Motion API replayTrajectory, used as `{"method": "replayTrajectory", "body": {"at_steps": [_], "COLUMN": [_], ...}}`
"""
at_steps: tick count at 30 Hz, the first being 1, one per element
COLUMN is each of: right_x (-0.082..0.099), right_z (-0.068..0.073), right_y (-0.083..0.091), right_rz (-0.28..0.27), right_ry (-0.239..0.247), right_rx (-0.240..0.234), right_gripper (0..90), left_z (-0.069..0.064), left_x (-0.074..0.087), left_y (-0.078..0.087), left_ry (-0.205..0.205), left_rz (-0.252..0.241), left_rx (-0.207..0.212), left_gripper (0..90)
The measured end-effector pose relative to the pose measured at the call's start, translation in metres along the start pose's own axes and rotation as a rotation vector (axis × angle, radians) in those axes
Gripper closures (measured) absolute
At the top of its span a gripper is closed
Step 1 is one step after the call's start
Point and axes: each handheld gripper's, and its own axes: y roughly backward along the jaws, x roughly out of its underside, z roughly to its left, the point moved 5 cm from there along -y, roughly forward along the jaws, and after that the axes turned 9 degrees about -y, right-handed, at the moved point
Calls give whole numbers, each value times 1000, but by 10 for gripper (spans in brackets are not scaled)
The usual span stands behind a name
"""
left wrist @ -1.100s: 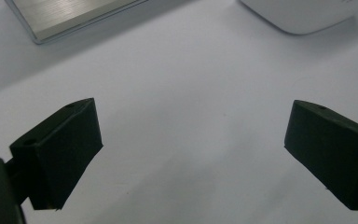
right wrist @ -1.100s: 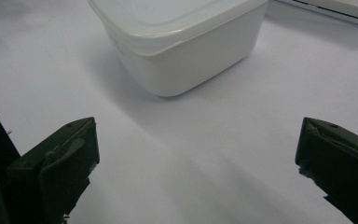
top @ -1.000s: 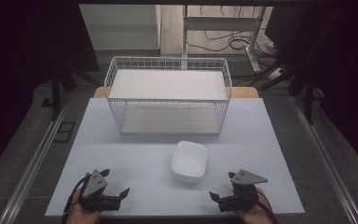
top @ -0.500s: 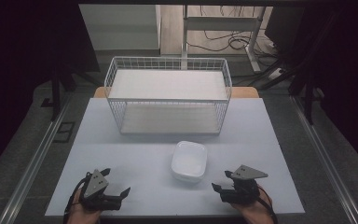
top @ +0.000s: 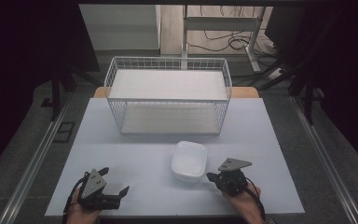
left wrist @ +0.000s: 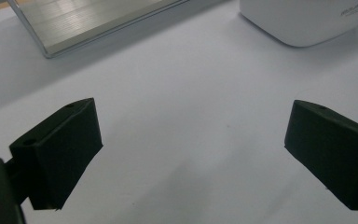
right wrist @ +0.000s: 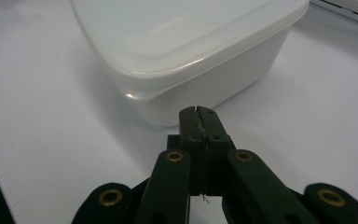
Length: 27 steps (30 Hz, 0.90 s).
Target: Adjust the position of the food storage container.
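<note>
Left gripper [top: 116,192] low at 7 o'clock on the table [top: 135,163], held by a hand [top: 81,210]. Jaws wide apart, released, bare table between them in the left gripper view. Points toward 2 o'clock.

Wire rack [top: 168,95] up at 12 o'clock, two shelves, standing at the far half of the table. Well apart from both grippers.

White box [top: 189,161] with a lid, a bit right of the middle, near 5 o'clock. Sits flat on the table, just in front of the rack, not touching it.

Right gripper [top: 210,176] at 5 o'clock, just beside the box, at its right near corner. Jaws just been closing, now clenched tight with nothing between them. In the right gripper view, shut tips [right wrist: 198,112] right by the box wall [right wrist: 205,88], under the lid rim; cannot tell if touching. Hand [top: 242,203] behind it at the table edge.
</note>
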Motion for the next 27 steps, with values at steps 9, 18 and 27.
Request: {"method": "replayTrajectory", "body": {"at_steps": [9,18,27], "right_x": [-2,-12,-35], "right_z": [10,42,-22], "right_y": [-15,-40,-20], "right_rz": [22,54,-45], "right_ry": [11,38,-20], "right_rx": [-31,-135,67], "right_gripper": [895,894,895], "left_z": [1,0,2], "left_x": [0,0,1], "left_y": [1,1,1], "left_ry": [5,13,23], "left_rz": [-2,0,2], "left_rx": [-1,7,-3], "left_gripper": [35,28,27]}}
